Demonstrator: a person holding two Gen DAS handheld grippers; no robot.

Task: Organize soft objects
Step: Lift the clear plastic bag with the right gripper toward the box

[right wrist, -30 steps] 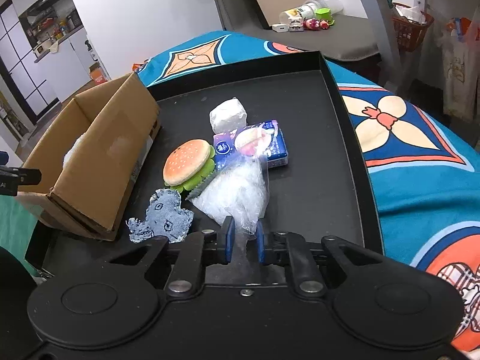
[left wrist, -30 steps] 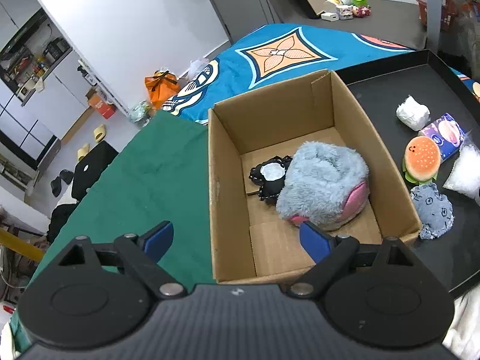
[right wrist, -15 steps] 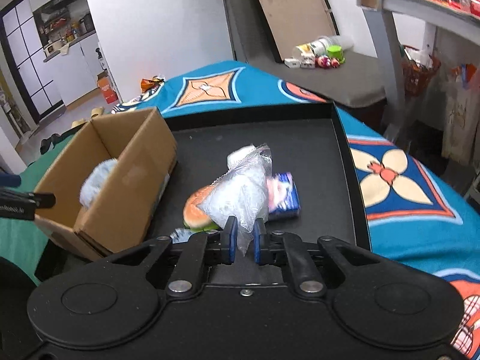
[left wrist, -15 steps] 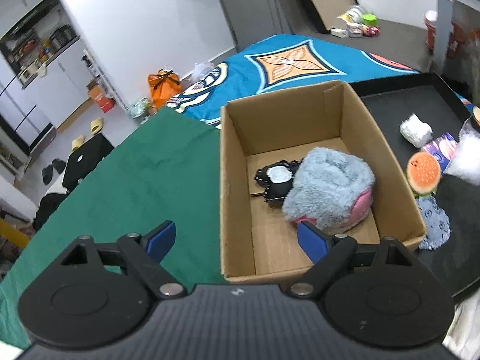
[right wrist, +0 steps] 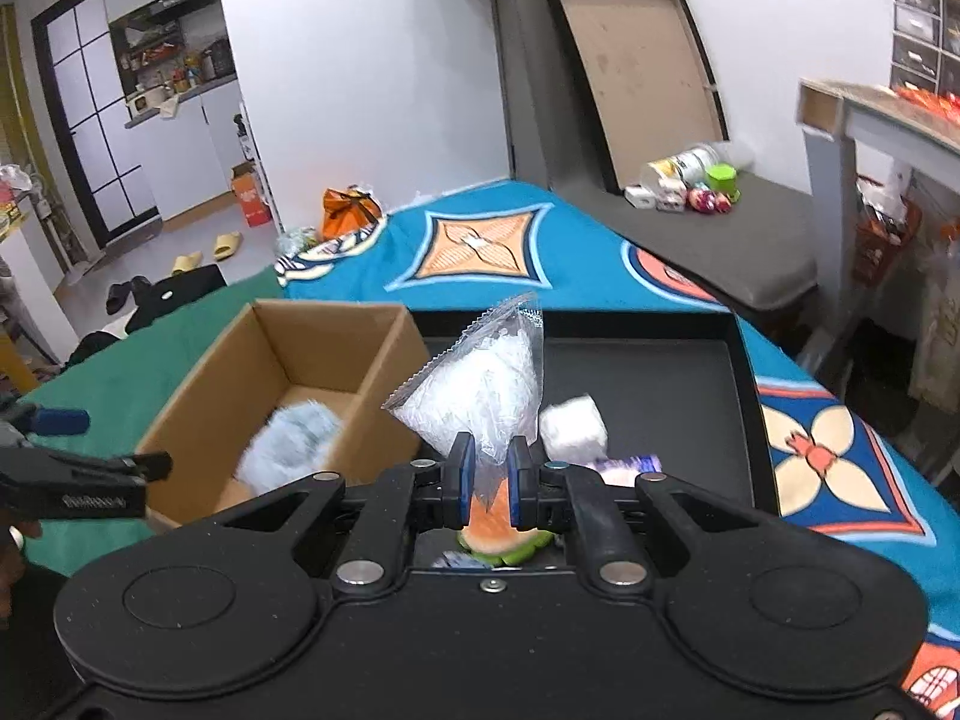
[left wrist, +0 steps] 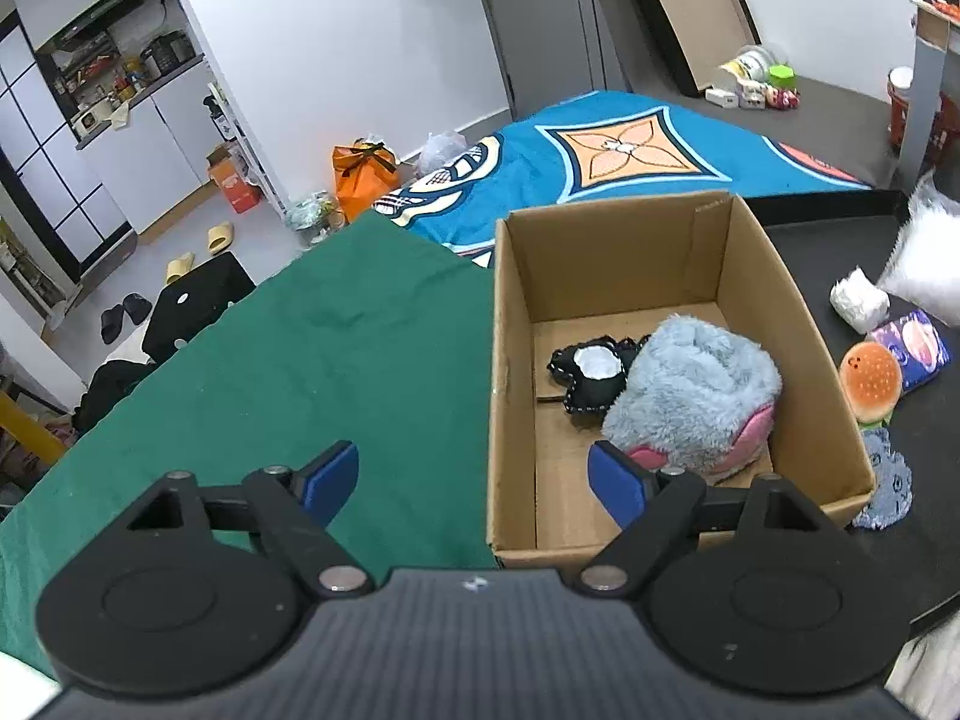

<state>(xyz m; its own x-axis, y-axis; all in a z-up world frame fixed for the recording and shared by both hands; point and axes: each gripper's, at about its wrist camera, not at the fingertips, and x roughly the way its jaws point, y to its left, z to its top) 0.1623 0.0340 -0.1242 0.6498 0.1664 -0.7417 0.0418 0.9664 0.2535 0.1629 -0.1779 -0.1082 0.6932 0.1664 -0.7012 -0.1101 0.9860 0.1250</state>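
My right gripper (right wrist: pixel 489 483) is shut on a clear plastic bag of white stuffing (right wrist: pixel 480 387) and holds it in the air above the black tray (right wrist: pixel 660 372), just right of the cardboard box (right wrist: pixel 198 396). The bag also shows at the right edge of the left wrist view (left wrist: pixel 921 258). My left gripper (left wrist: pixel 474 480) is open and empty at the near left corner of the box (left wrist: pixel 510 360). A fluffy blue plush (left wrist: pixel 690 390) and a black-and-white item (left wrist: pixel 591 375) lie in the box.
On the tray lie a burger toy (left wrist: pixel 870 381), a white wad (left wrist: pixel 858 300), a purple tissue pack (left wrist: pixel 915 348) and a blue-grey fabric piece (left wrist: pixel 888 480). A green cloth (left wrist: pixel 270 372) covers the surface left of the box.
My right gripper has lifted the bag off the tray and carried it up and toward the box. The left gripper has drawn back a little and stays open.
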